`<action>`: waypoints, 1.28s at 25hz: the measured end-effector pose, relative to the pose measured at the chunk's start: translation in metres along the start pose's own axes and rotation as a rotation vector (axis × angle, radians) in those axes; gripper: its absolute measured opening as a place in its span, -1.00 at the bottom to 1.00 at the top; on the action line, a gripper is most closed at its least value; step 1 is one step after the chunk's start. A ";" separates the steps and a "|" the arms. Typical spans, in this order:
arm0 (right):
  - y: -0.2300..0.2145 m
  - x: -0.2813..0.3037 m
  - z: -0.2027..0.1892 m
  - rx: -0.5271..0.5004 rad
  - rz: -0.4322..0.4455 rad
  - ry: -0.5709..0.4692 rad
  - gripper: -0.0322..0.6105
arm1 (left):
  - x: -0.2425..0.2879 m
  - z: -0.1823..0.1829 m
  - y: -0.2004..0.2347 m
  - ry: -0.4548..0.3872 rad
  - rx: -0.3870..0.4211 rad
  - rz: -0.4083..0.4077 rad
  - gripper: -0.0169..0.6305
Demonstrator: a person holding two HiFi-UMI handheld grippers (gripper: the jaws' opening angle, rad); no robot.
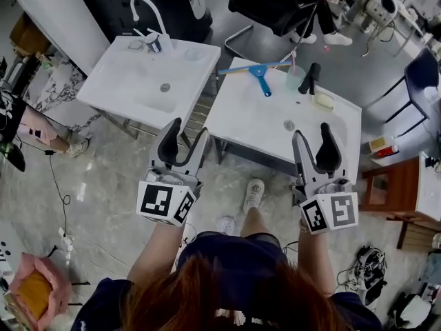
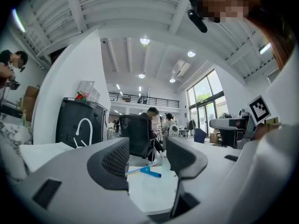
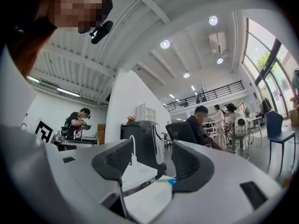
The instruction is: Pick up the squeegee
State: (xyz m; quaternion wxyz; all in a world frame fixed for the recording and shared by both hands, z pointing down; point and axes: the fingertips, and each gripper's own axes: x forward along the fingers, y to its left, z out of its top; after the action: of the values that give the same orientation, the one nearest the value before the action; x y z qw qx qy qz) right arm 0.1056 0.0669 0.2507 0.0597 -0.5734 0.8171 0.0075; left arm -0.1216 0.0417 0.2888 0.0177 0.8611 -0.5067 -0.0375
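Two white sinks stand side by side: the left sink (image 1: 131,81) has a white tap (image 1: 162,23), the right sink (image 1: 262,123) a black tap (image 1: 311,76) and soap (image 1: 324,101)

blue squeegee (image 1: 259,73) lies flat at the 11 o'clock corner of the right white sink top (image 1: 262,119), handle pointing toward 5 o'clock.

The blue T-shaped plastic squeegee (image 1: 260,72) looks smooth, at eleven o'clock on the white rectangular basin top (image 1: 262,123), which is smooth and faintly glossy. The left gripper (image 1: 187,128) and right gripper (image 1: 311,131) are matt grey plastic with finely dotted black pads (image 2: 116,158). The grey stone-patterned floor (image 1: 103,178) shines.
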 end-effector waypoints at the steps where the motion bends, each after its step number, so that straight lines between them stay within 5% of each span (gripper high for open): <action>1: -0.006 0.012 -0.002 0.001 0.011 -0.002 -0.03 | 0.010 0.000 0.004 -0.003 0.003 0.011 -0.21; 18: -0.155 0.201 -0.011 0.010 0.191 0.025 0.14 | 0.221 0.001 0.038 -0.047 0.005 0.199 -0.17; 32: -0.167 0.285 -0.050 0.032 0.202 0.106 0.25 | 0.295 -0.024 0.077 0.024 -0.016 0.161 -0.13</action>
State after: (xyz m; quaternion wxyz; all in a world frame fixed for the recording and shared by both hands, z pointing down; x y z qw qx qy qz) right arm 0.1619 -0.2612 0.2794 0.0246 -0.4865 0.8728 -0.0299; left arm -0.0440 -0.2534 0.3039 0.0338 0.8178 -0.5737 -0.0296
